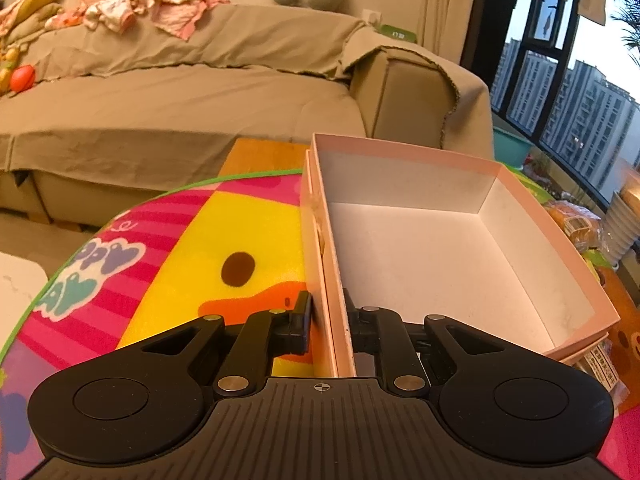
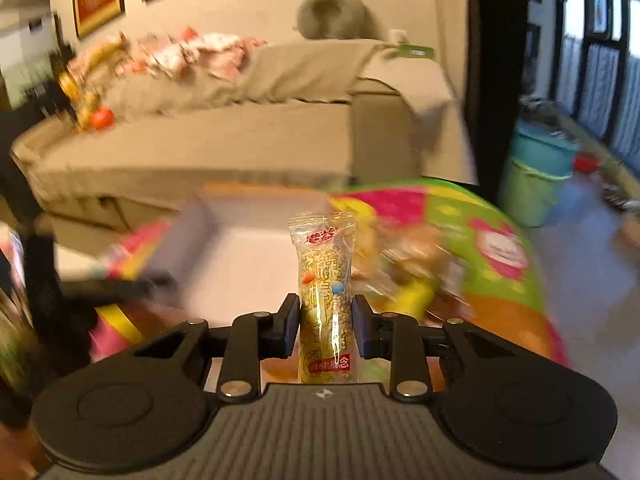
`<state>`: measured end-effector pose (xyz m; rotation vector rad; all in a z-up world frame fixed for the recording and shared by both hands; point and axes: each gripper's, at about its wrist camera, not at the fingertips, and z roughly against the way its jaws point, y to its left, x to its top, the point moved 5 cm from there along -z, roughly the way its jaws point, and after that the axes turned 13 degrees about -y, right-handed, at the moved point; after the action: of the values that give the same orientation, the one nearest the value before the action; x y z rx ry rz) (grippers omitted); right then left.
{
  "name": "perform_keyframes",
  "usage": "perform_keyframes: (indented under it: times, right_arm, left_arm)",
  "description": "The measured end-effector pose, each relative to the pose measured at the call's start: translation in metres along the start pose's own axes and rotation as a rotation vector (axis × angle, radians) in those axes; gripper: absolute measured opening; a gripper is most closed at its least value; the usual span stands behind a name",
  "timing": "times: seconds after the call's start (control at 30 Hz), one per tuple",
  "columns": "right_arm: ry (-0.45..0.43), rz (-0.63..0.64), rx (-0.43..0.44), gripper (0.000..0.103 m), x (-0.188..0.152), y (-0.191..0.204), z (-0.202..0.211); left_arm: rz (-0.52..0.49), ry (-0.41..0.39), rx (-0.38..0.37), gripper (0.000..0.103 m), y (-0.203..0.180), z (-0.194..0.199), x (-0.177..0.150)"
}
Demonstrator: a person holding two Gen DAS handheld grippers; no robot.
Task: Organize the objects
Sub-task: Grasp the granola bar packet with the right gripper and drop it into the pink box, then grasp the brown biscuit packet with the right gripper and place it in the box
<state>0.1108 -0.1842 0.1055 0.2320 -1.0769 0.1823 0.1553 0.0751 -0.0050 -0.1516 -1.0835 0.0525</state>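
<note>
An empty pink box with a white inside sits in its lid on the colourful play mat. My left gripper is shut on the box's near left wall, one finger outside and one inside. In the right wrist view, my right gripper is shut on a clear snack packet of seeds with red print. It holds the packet upright above the blurred box. More wrapped snacks lie blurred on the mat to the right.
A covered beige sofa with clothes and toys stands behind the mat. Wrapped buns and packets lie right of the box. Tall windows line the right side, with teal buckets on the floor.
</note>
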Motion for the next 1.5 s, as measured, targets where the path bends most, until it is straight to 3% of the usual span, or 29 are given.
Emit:
perform_keyframes:
  times: [0.13,0.37,0.53,0.67,0.83,0.9,1.07,1.23,1.37,1.5]
  right_arm:
    - [0.048,-0.064,0.093,0.027,0.02,0.037,-0.064]
    - [0.263,-0.253,0.14,0.028,0.012,0.087,-0.192]
    - [0.379,-0.314,0.208,0.031,-0.013,0.107,-0.226]
    - [0.336,-0.305,0.236,0.035,-0.01,0.093,-0.211]
    - [0.169,-0.208,0.226,0.037,0.021,0.063,-0.156]
    - [0.079,-0.132,0.197,0.048,0.032,0.049,-0.127]
    - [-0.048,0.033,0.065,0.054,0.02,0.006,-0.061]
    - [0.005,0.086,-0.031,0.056,-0.03,-0.029,-0.025]
    - [0.1,0.051,-0.032,0.056,-0.075,-0.043,-0.027]
    - [0.11,0.071,-0.01,0.056,-0.092,-0.034,-0.037]
  left_arm:
    - [-0.014,0.009,0.002,0.015,-0.001,0.0,0.0]
    - [-0.018,0.011,-0.002,0.016,-0.001,0.001,0.0]
    - [-0.014,0.011,-0.009,0.016,0.002,0.001,-0.001]
    - [-0.01,0.012,-0.008,0.016,0.001,0.001,-0.001]
    - [-0.011,0.012,-0.002,0.016,0.0,0.0,-0.001]
    - [-0.016,0.013,-0.001,0.016,0.0,0.001,-0.001]
    - [-0.01,0.014,-0.013,0.016,0.001,0.002,-0.002]
    - [-0.011,0.013,-0.015,0.016,0.004,0.005,-0.003]
    - [-0.013,0.02,-0.004,0.015,0.004,0.007,-0.003]
    - [-0.024,0.024,0.01,0.015,0.002,0.008,-0.004]
